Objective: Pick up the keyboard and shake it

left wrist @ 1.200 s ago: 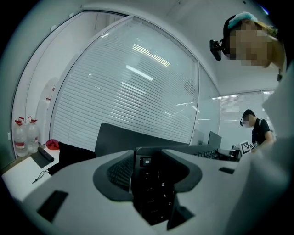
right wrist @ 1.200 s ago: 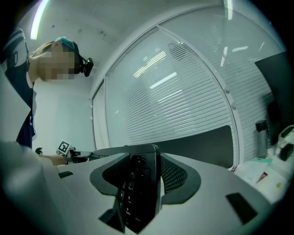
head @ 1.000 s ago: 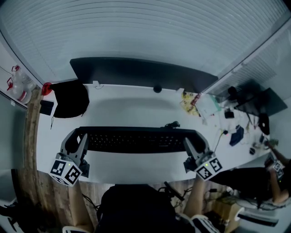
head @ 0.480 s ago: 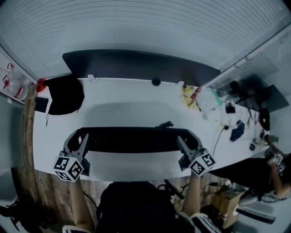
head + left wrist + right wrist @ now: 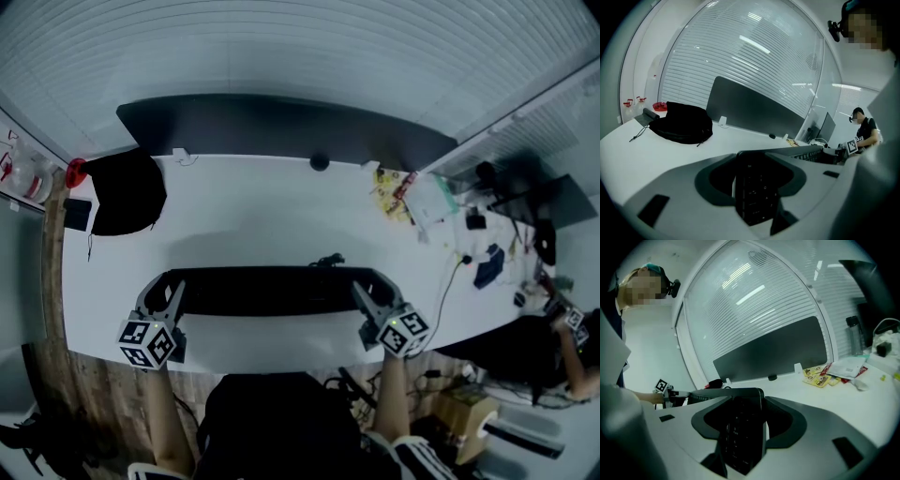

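Observation:
A long black keyboard (image 5: 272, 290) hangs above the white desk (image 5: 272, 220), held level by its two ends. My left gripper (image 5: 172, 289) is shut on the keyboard's left end (image 5: 757, 187), which fills the gap between the jaws in the left gripper view. At the other end my right gripper (image 5: 364, 291) is shut on the keyboard (image 5: 740, 432). The keyboard's cable (image 5: 328, 260) loops at its far edge.
A black bag (image 5: 124, 192) lies at the desk's far left, by a red object (image 5: 75, 172). A dark partition (image 5: 281, 127) runs along the back. Papers and snack packets (image 5: 403, 202) and small devices clutter the right end. Another person (image 5: 866, 132) sits at the right.
The keyboard and both grippers have come nearer to the desk's front edge, and the right gripper has shifted left. Both stay shut on the keyboard's ends.

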Available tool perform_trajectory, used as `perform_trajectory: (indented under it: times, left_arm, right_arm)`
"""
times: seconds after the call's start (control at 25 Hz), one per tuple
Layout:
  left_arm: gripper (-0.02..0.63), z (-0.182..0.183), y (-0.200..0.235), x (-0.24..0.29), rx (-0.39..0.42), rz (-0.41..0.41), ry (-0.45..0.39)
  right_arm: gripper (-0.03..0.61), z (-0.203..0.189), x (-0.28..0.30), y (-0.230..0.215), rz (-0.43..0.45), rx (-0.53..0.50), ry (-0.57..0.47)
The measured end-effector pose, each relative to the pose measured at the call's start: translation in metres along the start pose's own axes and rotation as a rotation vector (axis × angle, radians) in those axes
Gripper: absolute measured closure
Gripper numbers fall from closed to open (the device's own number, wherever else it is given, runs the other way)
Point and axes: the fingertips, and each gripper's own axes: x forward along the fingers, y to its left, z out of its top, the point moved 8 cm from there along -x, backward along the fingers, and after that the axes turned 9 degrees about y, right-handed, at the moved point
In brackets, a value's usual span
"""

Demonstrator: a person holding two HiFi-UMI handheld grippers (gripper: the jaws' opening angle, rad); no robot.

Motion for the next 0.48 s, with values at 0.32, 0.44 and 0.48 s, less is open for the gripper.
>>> perform_trajectory:
  times: [0.32, 0.44, 0.48]
  left_arm:
    - [0.440, -0.015, 0.009, 0.014, -0.008, 0.029, 0.061]
    - [0.440, -0.014, 0.010, 0.017, -0.001, 0.035, 0.075]
    - [0.440, -0.014, 0.010, 0.019, -0.001, 0.036, 0.082]
  right_arm:
    - [0.383, -0.026, 0.019, -0.013, -0.001, 0.059, 0.073]
    - [0.382, -0.032, 0.023, -0.016, 0.000, 0.092, 0.074]
    - [0.383, -0.033, 0.024, -0.017, -0.001, 0.100, 0.076]
